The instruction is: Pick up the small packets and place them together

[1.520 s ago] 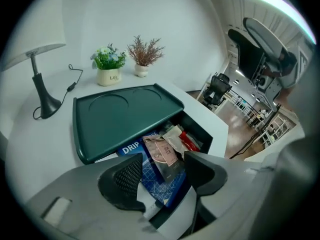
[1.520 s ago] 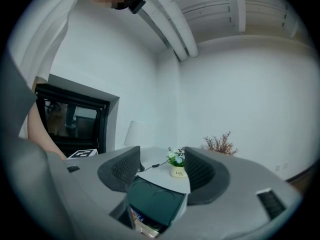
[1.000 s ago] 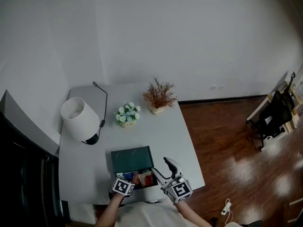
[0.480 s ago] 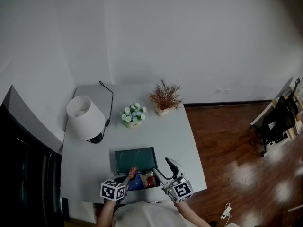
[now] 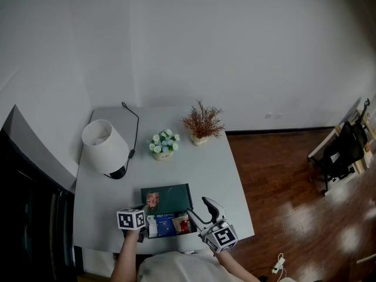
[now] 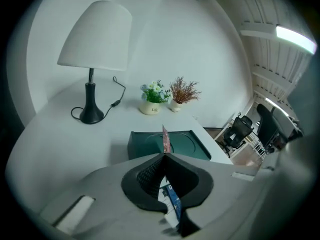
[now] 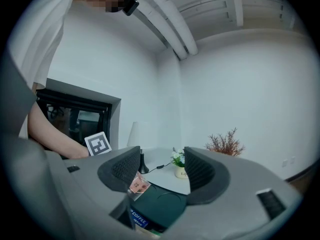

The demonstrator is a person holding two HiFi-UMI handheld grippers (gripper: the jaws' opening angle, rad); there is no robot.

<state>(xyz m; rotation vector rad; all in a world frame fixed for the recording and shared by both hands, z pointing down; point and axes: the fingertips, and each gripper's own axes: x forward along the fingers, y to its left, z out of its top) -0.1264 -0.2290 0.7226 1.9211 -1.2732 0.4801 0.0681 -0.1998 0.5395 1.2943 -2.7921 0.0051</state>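
now the left gripper (image 6: 164,154) pinches a small pink packet (image 6: 165,140) above the green box (image 5: 170,194), while the right gripper (image 7: 161,157) hangs beside it, jaws spread and empty.

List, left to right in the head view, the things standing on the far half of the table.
white-shaded table lamp → small pot of pale flowers → pot of dried reddish-brown sprigs
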